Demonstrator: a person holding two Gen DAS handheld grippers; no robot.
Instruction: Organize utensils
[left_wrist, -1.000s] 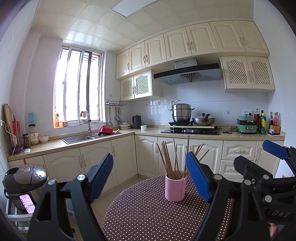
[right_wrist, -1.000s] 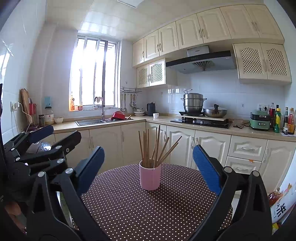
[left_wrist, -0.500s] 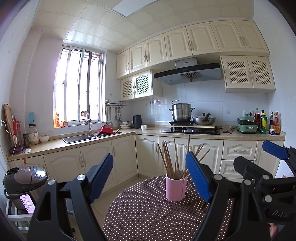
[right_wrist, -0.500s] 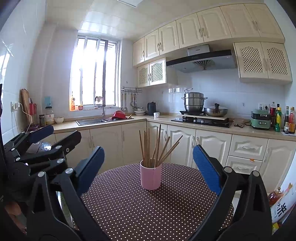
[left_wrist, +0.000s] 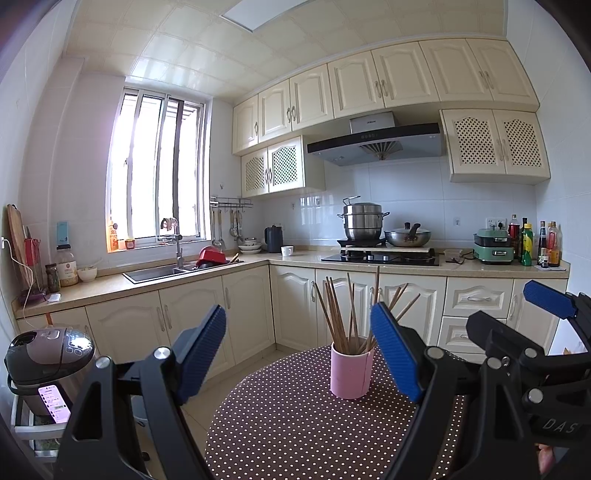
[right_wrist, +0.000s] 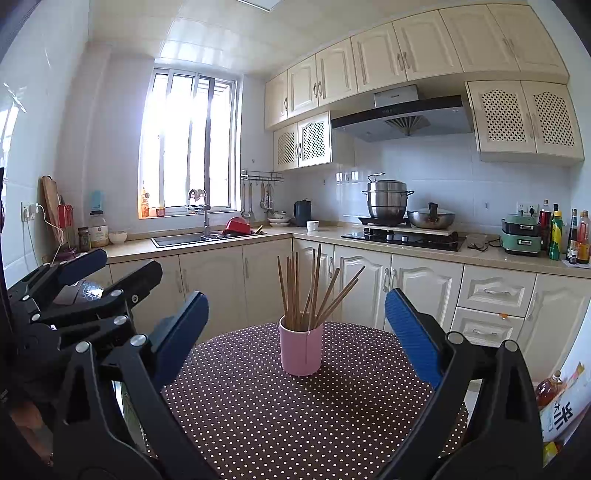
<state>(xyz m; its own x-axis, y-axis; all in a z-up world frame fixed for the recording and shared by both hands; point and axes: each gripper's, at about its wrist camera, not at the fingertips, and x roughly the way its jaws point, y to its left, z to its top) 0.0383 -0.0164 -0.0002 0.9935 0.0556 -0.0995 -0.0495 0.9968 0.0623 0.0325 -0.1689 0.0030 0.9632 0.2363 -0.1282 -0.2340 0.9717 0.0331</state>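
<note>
A pink cup (left_wrist: 350, 373) stands upright on a round table with a brown polka-dot cloth (left_wrist: 288, 424). Several brown wooden chopsticks (left_wrist: 338, 314) stand fanned out in it. The cup (right_wrist: 301, 349) and chopsticks (right_wrist: 314, 288) also show in the right wrist view, on the cloth (right_wrist: 295, 417). My left gripper (left_wrist: 299, 354) is open and empty, above the table's near left side, short of the cup. My right gripper (right_wrist: 295, 334) is open and empty, with the cup farther off between its fingers. Each gripper shows at the edge of the other's view.
Cream kitchen cabinets (left_wrist: 243, 314) and a counter run behind the table. A rice cooker (left_wrist: 48, 362) sits low at the left. A sink (right_wrist: 181, 240), a stove with pots (right_wrist: 402, 221) and bottles (right_wrist: 565, 236) are on the counter. A bag with a bottle (right_wrist: 557, 402) lies at the right.
Almost nothing differs; the views have shifted very slightly and both grippers stay open and empty.
</note>
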